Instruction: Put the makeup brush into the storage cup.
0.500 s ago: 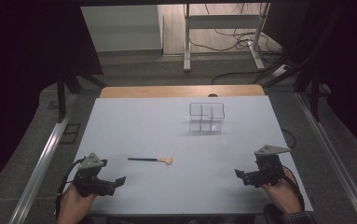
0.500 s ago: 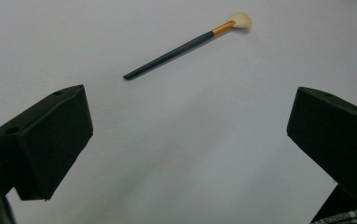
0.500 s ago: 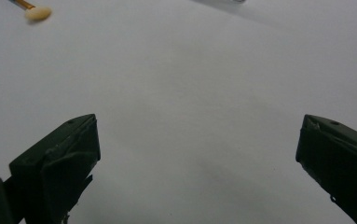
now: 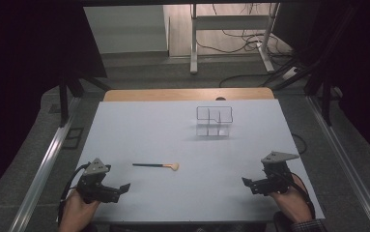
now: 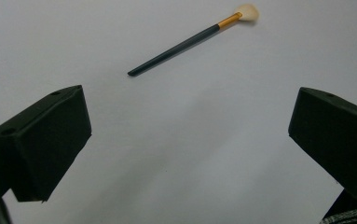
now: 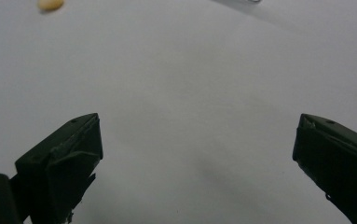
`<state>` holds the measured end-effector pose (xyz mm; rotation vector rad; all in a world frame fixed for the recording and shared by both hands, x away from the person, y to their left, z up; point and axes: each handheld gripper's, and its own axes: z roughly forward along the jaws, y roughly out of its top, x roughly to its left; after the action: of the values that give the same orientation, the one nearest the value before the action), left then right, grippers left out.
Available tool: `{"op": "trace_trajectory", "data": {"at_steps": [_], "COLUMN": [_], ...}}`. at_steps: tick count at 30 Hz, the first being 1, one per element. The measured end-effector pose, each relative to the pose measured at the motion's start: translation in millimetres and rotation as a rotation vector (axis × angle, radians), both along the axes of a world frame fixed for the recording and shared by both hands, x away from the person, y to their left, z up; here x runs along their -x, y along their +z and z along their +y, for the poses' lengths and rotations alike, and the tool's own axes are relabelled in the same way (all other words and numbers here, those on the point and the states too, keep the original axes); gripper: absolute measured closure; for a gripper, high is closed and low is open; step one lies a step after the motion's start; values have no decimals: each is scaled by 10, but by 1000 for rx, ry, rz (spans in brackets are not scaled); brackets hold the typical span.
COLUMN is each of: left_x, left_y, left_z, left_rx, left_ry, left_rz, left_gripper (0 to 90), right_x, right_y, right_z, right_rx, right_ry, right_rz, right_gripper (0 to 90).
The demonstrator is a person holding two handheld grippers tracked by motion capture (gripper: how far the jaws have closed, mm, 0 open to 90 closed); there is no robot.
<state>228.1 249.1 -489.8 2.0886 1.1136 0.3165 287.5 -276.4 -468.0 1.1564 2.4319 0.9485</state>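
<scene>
Left claw (image 4: 120,188) hovering released, near brush (image 4: 154,166) | right claw (image 4: 249,182) hovering released, well apart from brush | brush lying flat on bench (image 4: 173,130)

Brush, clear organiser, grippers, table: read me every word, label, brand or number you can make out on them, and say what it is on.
None can be read.
Makeup brush: dark handle, gold ferrule, pale bristles, no print that shows.
Clear organiser: no label that shows.
Left gripper and right gripper: plain black jaws and grey plates, no marking.
White table: no text or sign.
</scene>
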Motion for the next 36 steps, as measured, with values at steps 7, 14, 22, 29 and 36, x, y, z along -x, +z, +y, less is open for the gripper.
{"op": "trace_trajectory", "data": {"at_steps": [7, 14, 22, 29, 36], "left_x": [-5, -16, -38, -93, -153], "left_y": [-2, -6, 14, 13, -12], "left_z": [5, 8, -68, -73, -53], "left_rx": [36, 38, -45, -57, -42], "left_ry": [-3, 6, 15, 17, 3], "left_rz": [12, 35, 56, 45, 20], "left_gripper": [0, 0, 0, 0, 0], "right_x": [-14, -19, -28, -18, -22], "right_y": [-9, -10, -14, -14, -19], "right_z": [8, 7, -3, -9, -10], "right_rx": [-2, -1, -7, -9, -5], "right_ry": [18, 24, 17, 11, 7], "right_rz": [8, 9, 17, 22, 24], "right_gripper": [20, 21, 24, 24, 24]}}
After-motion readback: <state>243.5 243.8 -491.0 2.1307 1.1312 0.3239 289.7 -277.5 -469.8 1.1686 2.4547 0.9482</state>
